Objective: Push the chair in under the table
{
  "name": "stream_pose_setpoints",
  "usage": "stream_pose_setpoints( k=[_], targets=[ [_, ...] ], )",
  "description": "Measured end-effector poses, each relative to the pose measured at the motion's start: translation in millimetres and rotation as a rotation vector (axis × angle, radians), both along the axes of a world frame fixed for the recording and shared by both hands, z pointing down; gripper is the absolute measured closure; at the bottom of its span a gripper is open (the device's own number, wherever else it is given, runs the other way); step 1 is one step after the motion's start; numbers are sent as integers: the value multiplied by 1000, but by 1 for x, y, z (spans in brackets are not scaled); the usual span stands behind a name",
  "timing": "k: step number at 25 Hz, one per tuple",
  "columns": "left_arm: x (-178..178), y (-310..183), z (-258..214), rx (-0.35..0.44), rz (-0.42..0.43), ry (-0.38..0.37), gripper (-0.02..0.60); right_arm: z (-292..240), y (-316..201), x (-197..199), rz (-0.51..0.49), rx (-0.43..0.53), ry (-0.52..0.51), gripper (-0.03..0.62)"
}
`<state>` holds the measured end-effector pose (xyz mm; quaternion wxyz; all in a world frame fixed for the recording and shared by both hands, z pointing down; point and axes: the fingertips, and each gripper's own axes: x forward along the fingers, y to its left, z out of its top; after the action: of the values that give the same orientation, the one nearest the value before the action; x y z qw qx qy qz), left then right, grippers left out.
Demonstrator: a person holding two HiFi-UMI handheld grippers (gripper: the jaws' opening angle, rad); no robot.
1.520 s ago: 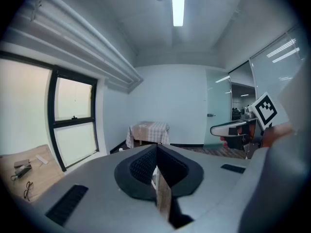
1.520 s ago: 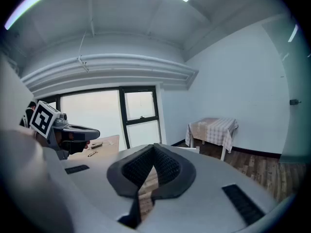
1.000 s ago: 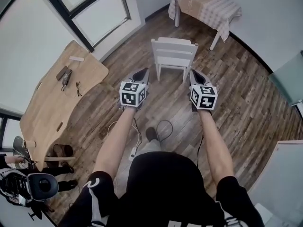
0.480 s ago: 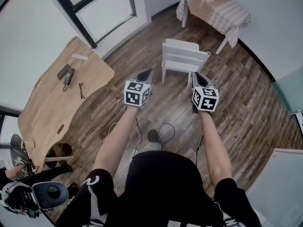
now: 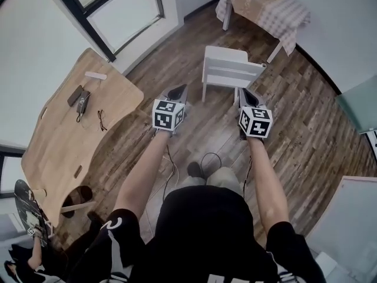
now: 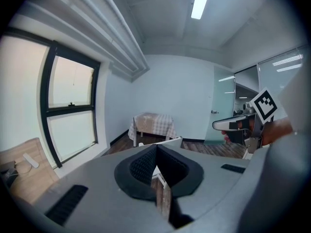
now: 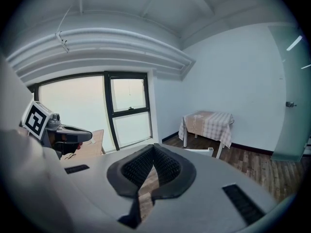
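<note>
Left gripper (image 5: pixel 178 89) and right gripper (image 5: pixel 243 92), jaws pressed together and empty, are hovering near the white slatted wooden chair (image 5: pixel 227 69) at twelve o'clock, well apart from the check-clothed table (image 5: pixel 268 10) at one o'clock; seemingly light and rigid, it is best pushed at its top rail.

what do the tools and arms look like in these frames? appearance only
Left tool and right tool: grey tapered shells, each with a white cube of black square markers. Pads are black and ribbed. The person wears a black short-sleeved top with white print on the sleeves.
</note>
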<state>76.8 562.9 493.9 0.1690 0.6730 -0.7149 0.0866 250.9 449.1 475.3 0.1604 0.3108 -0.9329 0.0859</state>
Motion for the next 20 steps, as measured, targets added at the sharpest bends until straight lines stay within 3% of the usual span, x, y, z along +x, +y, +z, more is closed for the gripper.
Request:
stream_pose_setpoints(
  k=[20],
  targets=[
    [7,-76,24,-25,95,-14,557,28,-69,31,111,-20,42,580]
  ],
)
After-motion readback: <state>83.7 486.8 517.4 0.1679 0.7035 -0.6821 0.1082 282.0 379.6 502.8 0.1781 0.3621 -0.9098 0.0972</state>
